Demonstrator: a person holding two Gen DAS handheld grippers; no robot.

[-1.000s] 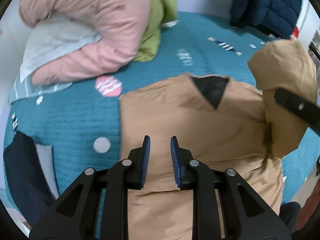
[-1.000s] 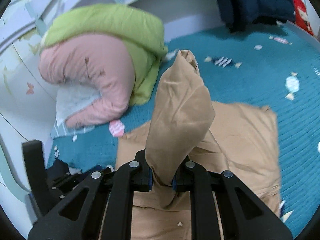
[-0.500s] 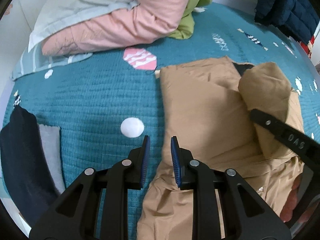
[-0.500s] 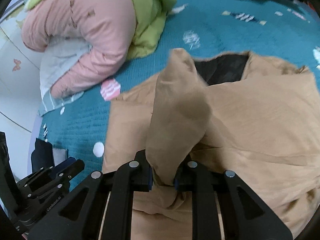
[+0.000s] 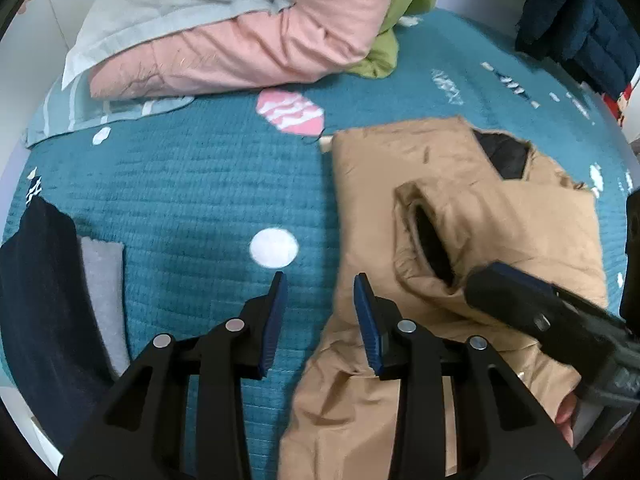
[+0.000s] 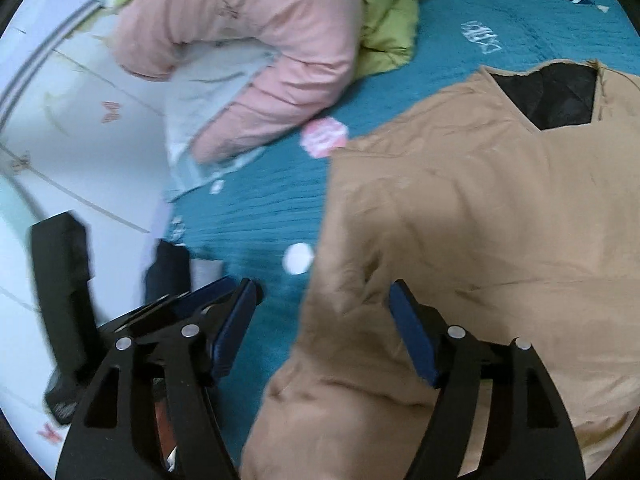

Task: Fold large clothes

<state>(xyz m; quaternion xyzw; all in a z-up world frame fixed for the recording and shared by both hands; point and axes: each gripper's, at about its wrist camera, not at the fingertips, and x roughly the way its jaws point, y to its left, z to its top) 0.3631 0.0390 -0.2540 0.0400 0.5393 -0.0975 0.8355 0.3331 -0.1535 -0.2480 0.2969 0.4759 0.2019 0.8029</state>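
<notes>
Tan jacket lay on the teal bedspread, sleeve folded across its chest. Both claws were opening, nothing gripped: left gripper over the jacket's edge, right gripper above the sleeve. The loose sleeve might slide back off. Pink quilt and dark clothes crowded the left side.

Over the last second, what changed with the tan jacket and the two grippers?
The right gripper let go of the sleeve, which now lies folded across the tan jacket; its jaws are opening. The left gripper is opening too, holding nothing. The pink quilt and teal bedspread stayed put.
</notes>
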